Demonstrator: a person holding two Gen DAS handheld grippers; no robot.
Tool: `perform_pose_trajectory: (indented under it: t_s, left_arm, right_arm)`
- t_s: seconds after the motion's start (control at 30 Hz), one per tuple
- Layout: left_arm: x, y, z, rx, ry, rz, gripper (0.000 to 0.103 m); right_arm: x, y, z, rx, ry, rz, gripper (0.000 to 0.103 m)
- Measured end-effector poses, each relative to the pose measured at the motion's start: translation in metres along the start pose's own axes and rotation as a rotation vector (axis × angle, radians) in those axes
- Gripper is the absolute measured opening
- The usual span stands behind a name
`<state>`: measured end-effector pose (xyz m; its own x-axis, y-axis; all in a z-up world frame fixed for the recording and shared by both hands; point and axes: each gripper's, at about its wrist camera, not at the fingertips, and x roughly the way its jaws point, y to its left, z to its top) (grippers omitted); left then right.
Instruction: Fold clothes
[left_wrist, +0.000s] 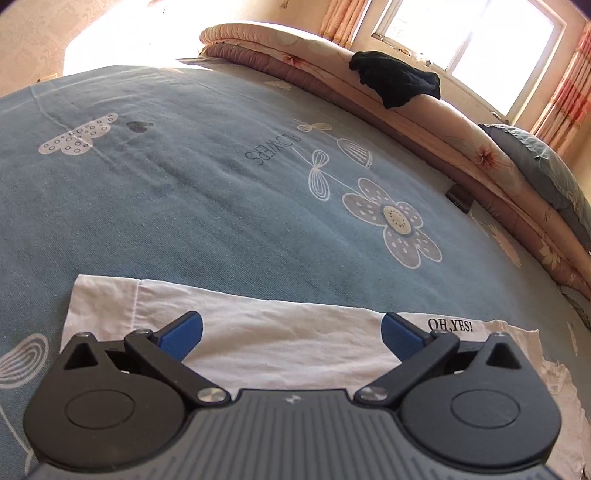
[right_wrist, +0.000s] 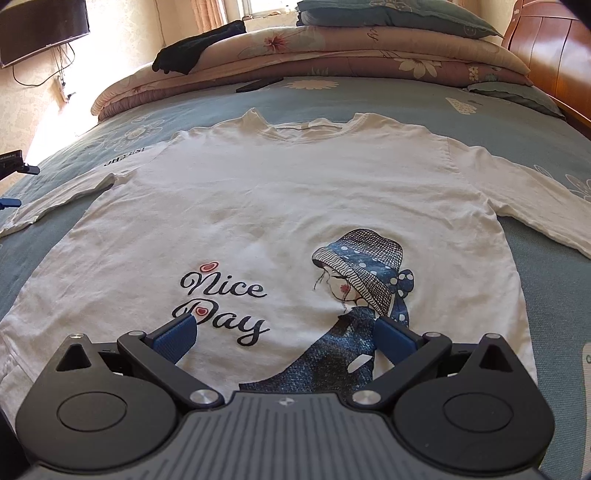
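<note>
Across the blue flowered bedsheet (right_wrist: 369, 99) lies a flat white cotton long-sleeved shirt (right_wrist: 277, 192), limp and light, best pinched at sleeve (left_wrist: 229, 314) or hem, under left gripper (left_wrist: 291, 332) and right gripper (right_wrist: 284, 332), both wide and empty.

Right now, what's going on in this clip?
A person holding a gripper in each hand is about to fold a white long-sleeved shirt spread flat, print side up, on a blue bedsheet. The left gripper is open over the sleeve printed "OH,YES!". The right gripper is open over the shirt's lower part, near the "Nice Day" print. Neither holds any fabric, and no fold has been made yet. A dark garment lies on the stacked quilts behind.
</note>
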<state>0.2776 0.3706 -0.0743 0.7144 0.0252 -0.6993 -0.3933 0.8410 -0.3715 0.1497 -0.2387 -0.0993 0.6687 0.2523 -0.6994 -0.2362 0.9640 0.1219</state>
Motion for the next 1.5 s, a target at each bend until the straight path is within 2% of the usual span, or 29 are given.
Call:
perform_pose_trajectory:
  t_s: [0.1,0.23,0.37,0.43,0.6,0.73,0.83,0.97,1.07,1.1,1.17,1.2,1.5]
  left_arm:
    - [0.018,0.006,-0.005,-0.007,-0.004,0.013,0.102]
    - [0.029,0.009,0.006,-0.023,-0.038,0.067,0.102]
    - [0.022,0.001,0.013,-0.031,-0.039,0.108,0.102]
    - [0.014,-0.013,0.004,0.027,-0.040,0.114,0.102]
    - [0.016,-0.051,-0.028,0.252,-0.046,0.236,0.102]
    - [0.025,-0.049,-0.047,0.288,-0.043,0.301,0.102]
    - [0.014,-0.048,-0.062,0.328,-0.066,0.306,0.103]
    - [-0.005,-0.041,-0.074,0.339,-0.046,0.283,0.103]
    - [-0.013,-0.047,-0.070,0.345,-0.033,0.275,0.102]
    - [-0.015,-0.050,-0.067,0.341,-0.035,0.262,0.102]
    - [-0.013,-0.064,-0.059,0.310,-0.038,0.185,0.102]
    - [-0.007,-0.069,-0.055,0.298,-0.037,0.179,0.102]
    - [0.071,-0.109,-0.030,0.216,-0.013,0.297,0.103]
  right_arm:
    - [0.001,0.002,-0.001,-0.019,-0.002,-0.015,0.103]
    - [0.003,0.003,-0.001,-0.027,-0.007,-0.022,0.103]
    - [0.002,0.002,-0.001,-0.025,-0.010,-0.019,0.103]
    - [0.003,0.003,-0.001,-0.028,-0.011,-0.021,0.103]
    - [0.002,0.003,-0.001,-0.032,-0.010,-0.024,0.103]
    - [0.002,0.003,0.000,-0.030,-0.004,-0.025,0.103]
    - [0.002,0.003,-0.001,-0.031,-0.002,-0.026,0.103]
    - [0.001,0.003,-0.001,-0.028,0.000,-0.026,0.103]
    - [0.001,0.003,-0.001,-0.028,-0.001,-0.026,0.103]
    - [0.001,0.003,-0.001,-0.027,-0.002,-0.027,0.103]
    - [0.001,0.003,-0.001,-0.027,-0.002,-0.028,0.103]
    - [0.001,0.003,-0.001,-0.027,-0.002,-0.028,0.103]
    - [0.001,0.000,0.000,-0.026,0.004,-0.018,0.103]
